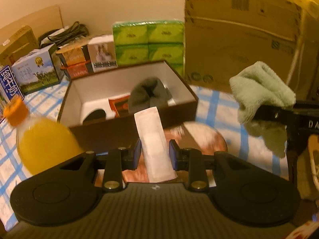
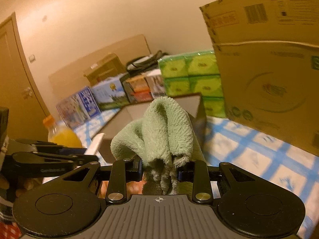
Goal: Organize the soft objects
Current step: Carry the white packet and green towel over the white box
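My right gripper [image 2: 159, 171] is shut on a fluffy light green cloth [image 2: 159, 131] and holds it in the air right of the box; the cloth [image 1: 261, 97] also shows at the right of the left wrist view. My left gripper [image 1: 154, 155] is shut on a flat white packet [image 1: 153, 143] just in front of an open brown box [image 1: 127, 127]. Inside the box lie a grey fuzzy item [image 1: 149, 95], an orange card and a white object with a black patch.
An orange juice bottle [image 1: 41, 139] stands left of the box on the blue-checked tablecloth [image 1: 219, 103]. Green tissue packs [image 1: 148, 41], milk cartons [image 1: 37, 71] and small boxes line the back. A big cardboard box [image 1: 239, 35] stands at the right.
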The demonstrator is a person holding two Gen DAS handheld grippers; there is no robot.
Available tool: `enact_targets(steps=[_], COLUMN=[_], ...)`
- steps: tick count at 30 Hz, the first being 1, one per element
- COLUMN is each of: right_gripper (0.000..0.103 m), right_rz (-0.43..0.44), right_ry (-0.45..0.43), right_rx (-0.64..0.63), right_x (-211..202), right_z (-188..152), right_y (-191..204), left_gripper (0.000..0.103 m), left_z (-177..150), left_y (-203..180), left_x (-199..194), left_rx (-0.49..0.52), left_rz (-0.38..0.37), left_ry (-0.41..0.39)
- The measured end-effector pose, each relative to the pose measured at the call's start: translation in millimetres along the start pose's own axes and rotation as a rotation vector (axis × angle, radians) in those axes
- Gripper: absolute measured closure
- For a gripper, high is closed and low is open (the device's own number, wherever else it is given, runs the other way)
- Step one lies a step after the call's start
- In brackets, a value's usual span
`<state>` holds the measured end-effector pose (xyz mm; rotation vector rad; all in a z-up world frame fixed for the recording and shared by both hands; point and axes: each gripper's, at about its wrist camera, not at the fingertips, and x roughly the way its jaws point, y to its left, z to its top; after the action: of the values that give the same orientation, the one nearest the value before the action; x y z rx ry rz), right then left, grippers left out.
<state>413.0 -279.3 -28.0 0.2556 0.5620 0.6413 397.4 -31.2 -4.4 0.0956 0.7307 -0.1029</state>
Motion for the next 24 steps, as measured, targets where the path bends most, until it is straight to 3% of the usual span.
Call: enact_targets(steps=[7,11,24], right_gripper=[0.073,0.073,0.073], right_rz=[0.12,0.146,0.141], right_ry=[-0.018,-0.006,0.06], right_rx=[0.044,0.048,0.105], right_x=[56,92,195], right_z=[52,72,79], right_y=[-10,-12,-44], left_gripper=[0.076,0.075,0.075], left_z=[58,84,102], left_y=[8,16,39], left_x=[28,50,117], left_rx=[-0.053,-0.101,-0.242], left_rz=[0.067,0.126,0.253], left_ry=[-0.038,-0.032,0.048])
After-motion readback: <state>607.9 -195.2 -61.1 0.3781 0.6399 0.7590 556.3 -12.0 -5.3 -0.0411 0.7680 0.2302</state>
